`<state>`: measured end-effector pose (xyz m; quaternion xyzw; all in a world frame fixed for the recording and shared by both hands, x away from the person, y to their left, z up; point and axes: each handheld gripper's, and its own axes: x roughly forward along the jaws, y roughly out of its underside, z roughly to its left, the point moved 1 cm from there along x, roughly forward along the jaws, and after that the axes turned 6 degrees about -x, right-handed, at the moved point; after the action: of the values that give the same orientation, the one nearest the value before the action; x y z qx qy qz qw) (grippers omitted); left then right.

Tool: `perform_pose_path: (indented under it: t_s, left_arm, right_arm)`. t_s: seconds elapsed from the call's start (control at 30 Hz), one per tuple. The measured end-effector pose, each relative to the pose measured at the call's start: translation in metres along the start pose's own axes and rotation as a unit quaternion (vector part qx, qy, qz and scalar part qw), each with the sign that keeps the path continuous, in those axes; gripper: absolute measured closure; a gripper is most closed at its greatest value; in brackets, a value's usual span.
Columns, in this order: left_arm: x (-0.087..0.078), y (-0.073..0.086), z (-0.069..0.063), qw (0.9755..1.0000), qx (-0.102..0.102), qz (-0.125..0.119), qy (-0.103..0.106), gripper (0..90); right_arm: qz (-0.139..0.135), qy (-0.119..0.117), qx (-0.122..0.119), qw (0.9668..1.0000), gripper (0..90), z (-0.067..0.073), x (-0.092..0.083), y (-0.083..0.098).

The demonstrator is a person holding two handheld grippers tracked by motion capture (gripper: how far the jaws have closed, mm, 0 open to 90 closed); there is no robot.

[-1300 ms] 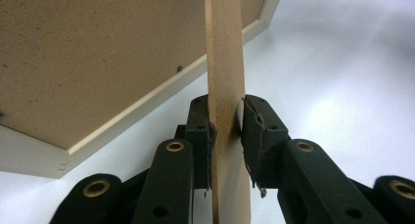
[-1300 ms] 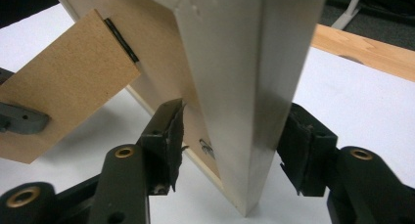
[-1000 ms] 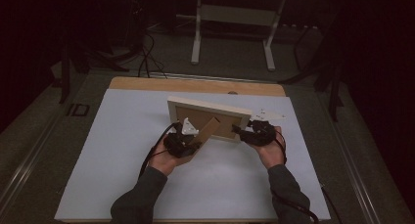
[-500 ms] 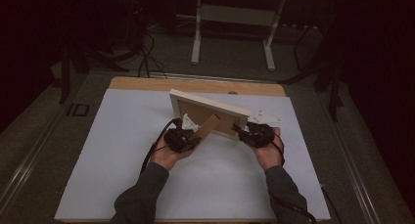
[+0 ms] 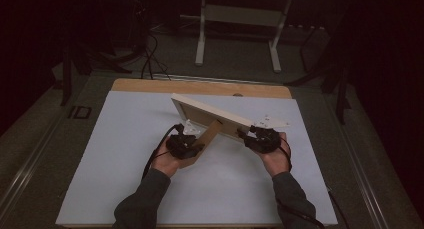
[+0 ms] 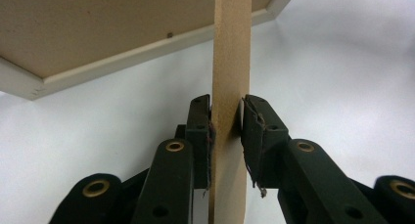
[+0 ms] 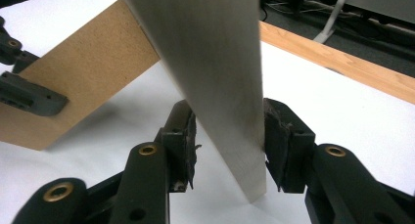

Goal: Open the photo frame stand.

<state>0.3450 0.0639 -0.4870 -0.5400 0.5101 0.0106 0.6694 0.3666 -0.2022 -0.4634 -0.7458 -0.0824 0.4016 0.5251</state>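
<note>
A pale wooden picture frame (image 5: 210,111) is held above the white mat, tilted, with its left end raised. Its brown fibreboard stand (image 5: 206,138) slants down from the back of the frame toward the left hand. My left gripper (image 5: 192,146) is shut on that stand (image 6: 230,62), one pad on each flat side, with the frame's brown backing (image 6: 98,28) above. My right gripper (image 5: 245,135) is shut on the frame's lower right edge (image 7: 215,62). In the right gripper view my right gripper (image 7: 227,131) clamps the rail, and the stand (image 7: 83,72) and the left gripper (image 7: 19,87) show at the left.
The white mat (image 5: 125,154) covers most of the table, with a strip of bare wood (image 5: 200,86) along the far edge. Beyond the table are a grey desk leg frame (image 5: 240,19) and cables (image 5: 150,54) on the dark floor.
The frame has been lifted and turned: its left end rose and swung away, so it now shows more edge-on. Both hands moved slightly nearer with it and kept their grips.
</note>
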Motion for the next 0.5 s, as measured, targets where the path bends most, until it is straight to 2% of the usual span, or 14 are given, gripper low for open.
perform_pose_path:
  t_s: [0.3, 0.5]
  left_arm:
    - [-0.0006, 0.0056, -0.0036, 1.0000, 0.004, 0.004, -0.003, 75.3]
    - [-0.0005, 0.0094, -0.0036, 1.0000, -0.002, 0.002, -0.001, 75.5]
  right_arm:
    - [0.001, -0.009, -0.005, 0.9999, 56.5, 0.0033, -0.0011, 0.0009]
    - [0.001, -0.016, -0.005, 0.9999, 55.5, 0.0053, -0.0001, 0.0020]
